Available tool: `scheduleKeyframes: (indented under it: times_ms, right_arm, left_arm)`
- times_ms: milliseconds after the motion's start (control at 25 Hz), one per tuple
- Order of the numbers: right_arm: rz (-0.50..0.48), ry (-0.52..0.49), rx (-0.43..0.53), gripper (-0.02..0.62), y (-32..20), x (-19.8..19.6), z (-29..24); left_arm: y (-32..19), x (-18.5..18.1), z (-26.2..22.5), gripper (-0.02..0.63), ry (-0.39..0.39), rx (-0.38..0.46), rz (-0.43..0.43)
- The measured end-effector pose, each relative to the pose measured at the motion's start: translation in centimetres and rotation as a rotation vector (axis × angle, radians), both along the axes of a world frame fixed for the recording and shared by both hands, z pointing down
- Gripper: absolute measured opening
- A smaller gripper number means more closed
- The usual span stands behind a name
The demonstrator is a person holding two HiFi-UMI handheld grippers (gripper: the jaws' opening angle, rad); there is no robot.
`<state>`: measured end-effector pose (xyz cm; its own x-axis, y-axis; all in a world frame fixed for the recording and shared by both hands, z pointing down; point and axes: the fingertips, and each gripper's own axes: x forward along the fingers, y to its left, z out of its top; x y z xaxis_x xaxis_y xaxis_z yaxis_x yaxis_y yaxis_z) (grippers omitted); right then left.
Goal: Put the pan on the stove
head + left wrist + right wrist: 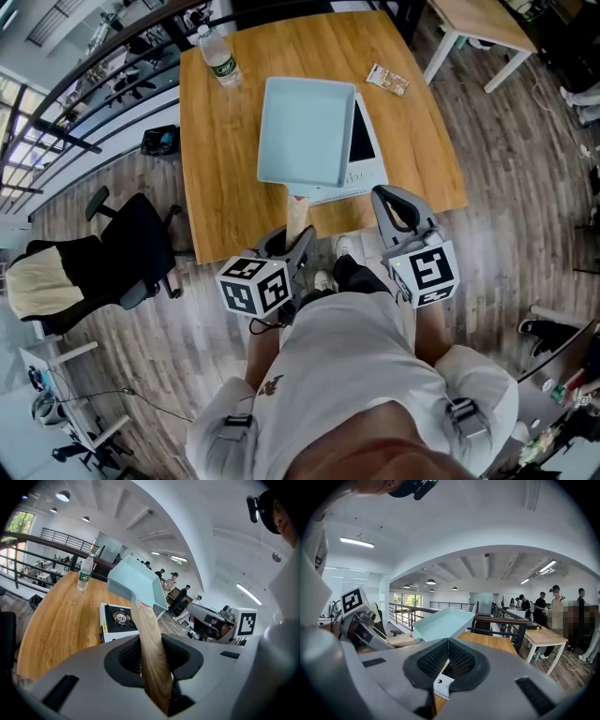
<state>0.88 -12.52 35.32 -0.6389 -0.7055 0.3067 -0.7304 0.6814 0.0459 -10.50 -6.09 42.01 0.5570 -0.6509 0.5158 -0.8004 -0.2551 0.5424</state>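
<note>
A pale blue square pan [305, 131] with a wooden handle [297, 216] hangs over the near part of the wooden table [220, 178]. My left gripper [289, 246] is shut on the handle [151, 644], and the pan [136, 581] tilts up ahead of it. A white single-burner stove [367, 150] with a black top lies on the table, mostly hidden below the pan; its burner [119, 618] shows in the left gripper view. At the pan's right my right gripper [398, 214] is shut with nothing in it, its pads [457, 660] meeting, the pan [443, 623] to its left.
A water bottle [219, 58] stands at the table's far left corner and a small packet [387, 80] lies at the far right. A black office chair [127, 253] is left of the table. A second table [483, 23] and several people [555, 606] are further off.
</note>
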Motion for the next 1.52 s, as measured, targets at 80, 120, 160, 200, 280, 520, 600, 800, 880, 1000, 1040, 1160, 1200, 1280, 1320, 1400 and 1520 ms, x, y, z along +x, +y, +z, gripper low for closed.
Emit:
scheduleKeyframes:
  times_ms: [80, 120, 160, 200, 280, 520, 600, 800, 880, 1000, 1040, 1160, 1200, 1280, 1320, 1400, 1520]
  right_arm:
    - [-0.005, 0.001, -0.006, 0.021, -1.0, 0.3, 0.2]
    - [-0.008, 0.001, -0.009, 0.021, -1.5, 0.3, 0.2]
    - [-0.011, 0.0, -0.012, 0.021, -2.0, 0.4, 0.3]
    - [-0.014, 0.0, -0.014, 0.021, -2.5, 0.5, 0.4]
    - [-0.021, 0.0, -0.02, 0.021, -3.3, 0.7, 0.6]
    - [-0.048, -0.014, -0.074, 0.021, -5.4, 1.5, 2.5]
    - [-0.061, -0.02, -0.092, 0.021, -5.9, 1.8, 3.1]
    - [-0.094, -0.033, -0.117, 0.021, -7.0, 2.2, 4.2]
    - [-0.107, -0.033, -0.122, 0.021, -7.4, 2.2, 4.6]
    - [-0.116, -0.034, -0.132, 0.021, -7.7, 2.3, 5.0]
    - [-0.116, -0.036, -0.138, 0.021, -7.8, 2.3, 5.2]
    - [-0.11, -0.047, -0.158, 0.021, -8.3, 2.5, 5.7]
    - [-0.106, -0.049, -0.164, 0.021, -8.5, 2.5, 5.9]
    - [-0.096, -0.047, -0.175, 0.021, -9.0, 2.5, 6.4]
    - [-0.091, -0.043, -0.18, 0.021, -9.2, 2.6, 6.7]
    - [-0.08, -0.031, -0.189, 0.021, -9.5, 2.5, 7.2]
    - [-0.062, -0.014, -0.204, 0.021, -9.7, 2.3, 8.0]
  left_arm:
    - [-0.9, 0.2, 0.3, 0.112, 0.002, -0.008, -0.006]
    - [-1.3, 0.3, 0.4, 0.112, 0.002, -0.012, -0.008]
    - [-1.7, 0.4, 0.5, 0.112, 0.001, -0.016, -0.011]
    - [-2.1, 0.6, 0.6, 0.112, 0.0, -0.02, -0.014]
    - [-2.9, 0.8, 0.8, 0.112, -0.002, -0.026, -0.019]
    - [-4.6, 1.7, 2.0, 0.112, -0.011, -0.061, -0.042]
    - [-5.1, 1.9, 2.4, 0.112, -0.017, -0.074, -0.056]
    - [-6.2, 2.3, 3.3, 0.113, -0.043, -0.095, -0.083]
    - [-6.4, 2.3, 3.6, 0.112, -0.05, -0.102, -0.093]
    - [-6.9, 2.4, 4.2, 0.112, -0.058, -0.113, -0.099]
    - [-7.0, 2.4, 4.5, 0.112, -0.061, -0.116, -0.099]
    - [-7.6, 2.3, 5.3, 0.112, -0.076, -0.123, -0.094]
    - [-7.9, 2.3, 5.6, 0.112, -0.081, -0.127, -0.09]
    - [-8.3, 2.2, 6.3, 0.112, -0.087, -0.139, -0.082]
    - [-8.5, 2.1, 6.7, 0.112, -0.087, -0.146, -0.077]
    - [-8.9, 1.9, 7.5, 0.112, -0.083, -0.158, -0.065]
    - [-9.5, 1.5, 8.7, 0.112, -0.08, -0.171, -0.046]
